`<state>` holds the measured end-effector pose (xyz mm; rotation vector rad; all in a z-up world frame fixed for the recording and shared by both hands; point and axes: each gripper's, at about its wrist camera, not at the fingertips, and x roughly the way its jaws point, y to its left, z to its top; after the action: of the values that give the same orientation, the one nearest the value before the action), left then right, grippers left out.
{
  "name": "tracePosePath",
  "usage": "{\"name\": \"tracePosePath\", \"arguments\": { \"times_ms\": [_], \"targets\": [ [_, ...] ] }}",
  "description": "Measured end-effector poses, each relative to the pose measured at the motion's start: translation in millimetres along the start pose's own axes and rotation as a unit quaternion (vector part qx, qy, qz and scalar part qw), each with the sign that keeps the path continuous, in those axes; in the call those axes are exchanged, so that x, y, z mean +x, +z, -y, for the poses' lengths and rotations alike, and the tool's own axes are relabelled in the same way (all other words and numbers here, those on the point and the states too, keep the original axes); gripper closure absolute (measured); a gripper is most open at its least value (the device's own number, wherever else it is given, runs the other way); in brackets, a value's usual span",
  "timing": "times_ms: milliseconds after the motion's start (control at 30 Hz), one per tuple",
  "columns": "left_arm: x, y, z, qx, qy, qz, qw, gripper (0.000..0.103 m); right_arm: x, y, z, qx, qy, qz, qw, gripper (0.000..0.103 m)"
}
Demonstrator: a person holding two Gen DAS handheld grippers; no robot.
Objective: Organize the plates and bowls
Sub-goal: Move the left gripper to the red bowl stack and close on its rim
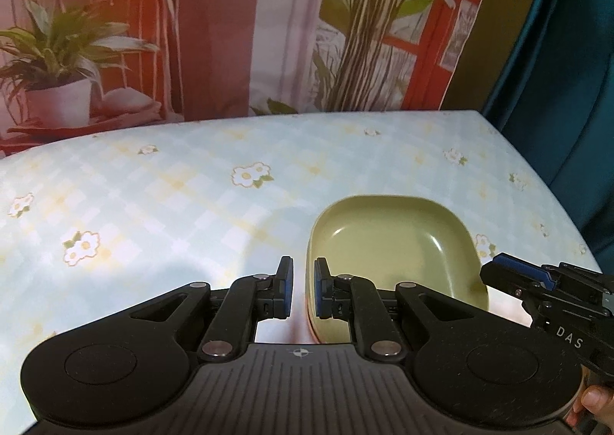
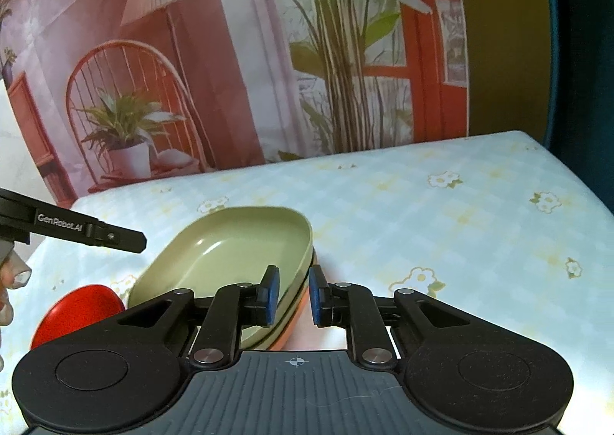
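While the green dish (image 2: pixel 230 254) sits stacked on an orange plate (image 2: pixel 293 323) near the front edge of the table (image 1: pixel 192 181), both grippers stand at its rim. The right gripper (image 2: pixel 293 295) straddles the dish's right-hand rim, one pad inside the well and one outside; the pads (image 2: pixel 272 293) stand slightly clear of the rim, so I judge the dish released rather than gripped, consistent with having been set down onto the plate beneath. The left gripper (image 1: pixel 303 287) is clenched almost fully, with nothing between its pads; it rests just beside the dish's left rim, apparently idle or steadying. A red round item (image 2: pixel 76 312), possibly a bowl, lies toward the front left corner, just beside the stack; its exact form cannot be told. The stacking suggests like-shaped ware is being nested to consolidate space. The red item appears not yet sorted.
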<state>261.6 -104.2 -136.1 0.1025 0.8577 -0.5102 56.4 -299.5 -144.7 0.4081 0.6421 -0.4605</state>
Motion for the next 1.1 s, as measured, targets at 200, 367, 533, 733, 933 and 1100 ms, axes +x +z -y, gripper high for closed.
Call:
{"name": "tracePosePath", "arguments": {
  "times_ms": [200,367,533,733,933,1100],
  "targets": [
    [-29,-13,-12,-0.012,0.002,0.018,0.9998,0.091,-14,0,-13,-0.003,0.021,0.013,1.0,0.086],
    [-46,-30,-25,-0.016,0.028,0.031,0.999,0.091,-19,-3,-35,-0.018,0.046,0.014,0.999,0.086],
    [-59,-47,-37,-0.027,0.048,0.046,0.9974,0.091,-18,-9,-58,-0.038,0.063,0.005,0.997,0.086],
    [-65,-65,-47,-0.047,0.058,0.049,0.996,0.09,-13,-18,-79,-0.056,0.076,-0.008,0.996,0.086],
    [-71,-79,-53,-0.059,0.059,0.051,0.9952,0.09,-10,-24,-89,-0.064,0.082,-0.018,0.994,0.086],
    [-71,-87,-56,-0.076,0.059,0.047,0.9943,0.09,-11,-25,-95,-0.068,0.088,-0.02,0.994,0.086]
  ]
}}
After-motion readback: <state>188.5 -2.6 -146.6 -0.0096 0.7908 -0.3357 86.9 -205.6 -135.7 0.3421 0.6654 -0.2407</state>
